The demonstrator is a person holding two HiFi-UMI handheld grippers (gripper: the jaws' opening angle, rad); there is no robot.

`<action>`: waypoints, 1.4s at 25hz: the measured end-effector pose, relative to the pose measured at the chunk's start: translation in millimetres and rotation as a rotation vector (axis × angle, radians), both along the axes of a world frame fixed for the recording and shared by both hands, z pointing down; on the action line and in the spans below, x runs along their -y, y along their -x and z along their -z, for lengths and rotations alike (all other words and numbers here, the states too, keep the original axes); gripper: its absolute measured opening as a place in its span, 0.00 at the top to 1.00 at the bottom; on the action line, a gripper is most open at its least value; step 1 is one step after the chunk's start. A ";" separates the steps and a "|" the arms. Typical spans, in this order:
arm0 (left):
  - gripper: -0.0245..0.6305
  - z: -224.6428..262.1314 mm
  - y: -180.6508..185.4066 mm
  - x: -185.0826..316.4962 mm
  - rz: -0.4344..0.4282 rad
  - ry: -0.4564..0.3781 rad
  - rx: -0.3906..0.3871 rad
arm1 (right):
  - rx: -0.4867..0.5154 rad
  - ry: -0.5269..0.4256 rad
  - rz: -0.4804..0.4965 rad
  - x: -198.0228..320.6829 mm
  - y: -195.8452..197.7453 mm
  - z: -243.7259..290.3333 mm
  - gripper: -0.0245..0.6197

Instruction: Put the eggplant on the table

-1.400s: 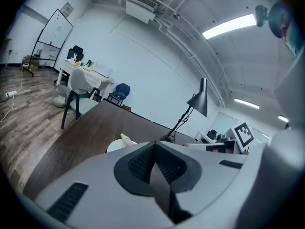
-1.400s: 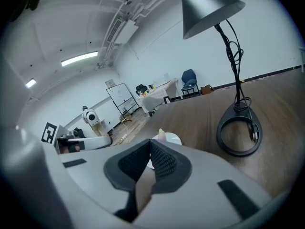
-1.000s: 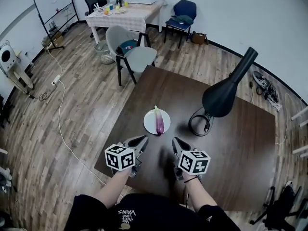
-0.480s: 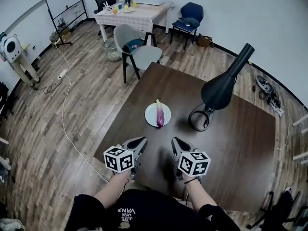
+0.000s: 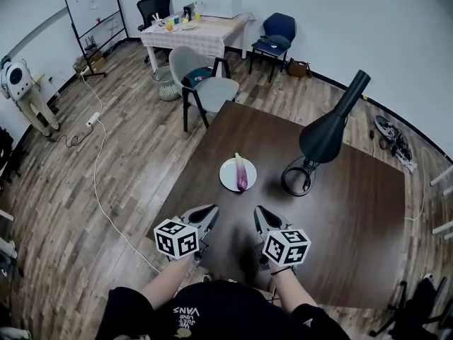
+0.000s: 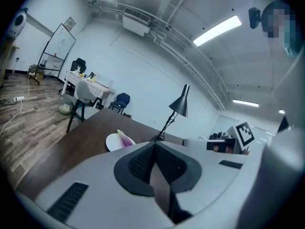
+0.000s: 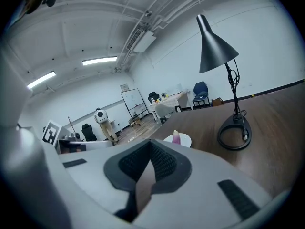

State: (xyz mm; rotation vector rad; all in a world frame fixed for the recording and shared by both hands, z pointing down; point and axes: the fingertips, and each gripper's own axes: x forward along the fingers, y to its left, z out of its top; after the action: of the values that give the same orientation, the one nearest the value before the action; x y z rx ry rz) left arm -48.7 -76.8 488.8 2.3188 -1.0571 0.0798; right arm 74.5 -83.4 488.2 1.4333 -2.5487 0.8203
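At the far left of the head view a whiteboard (image 5: 95, 9) stands by the wall, with a grey chair (image 5: 205, 83) at the far corner of the dark table (image 5: 354, 211). The left gripper (image 5: 210, 210) hangs over the table's near edge. Its own view shows the pads pressed together with nothing between them, which the head view cannot show. That view also catches the right gripper's marker cube (image 6: 243, 133) and the ceiling lights. Ahead of both grippers and well apart from them, the eggplant (image 5: 241, 173) lies on a white plate (image 5: 228, 176). The right gripper (image 5: 259, 211) is likewise closed and empty, as its own view shows. Right of the plate stands a black lamp (image 5: 325, 134). Its ring base is near the plate, and the right gripper view shows it most clearly.
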 end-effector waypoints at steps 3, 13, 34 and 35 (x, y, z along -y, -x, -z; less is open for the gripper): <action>0.95 -0.4 8.1 -3.1 -0.006 -0.002 -0.002 | -0.004 -0.009 -0.008 -1.7 7.6 3.1 0.93; 0.95 10.7 18.7 -8.2 -0.006 -0.031 -0.038 | -0.007 -0.033 -0.026 -6.9 17.1 14.3 0.93; 0.95 15.6 15.9 -6.4 -0.028 -0.050 -0.053 | -0.033 -0.047 -0.044 -6.6 14.8 14.8 0.93; 0.95 16.4 16.1 -6.3 -0.029 -0.052 -0.052 | -0.033 -0.048 -0.044 -6.7 15.2 15.5 0.93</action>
State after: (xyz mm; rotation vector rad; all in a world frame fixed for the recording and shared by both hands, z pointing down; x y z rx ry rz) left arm -64.8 -70.4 472.3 2.3694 -1.0112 0.0029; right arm 59.3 -76.7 472.8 1.5092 -2.5372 0.7400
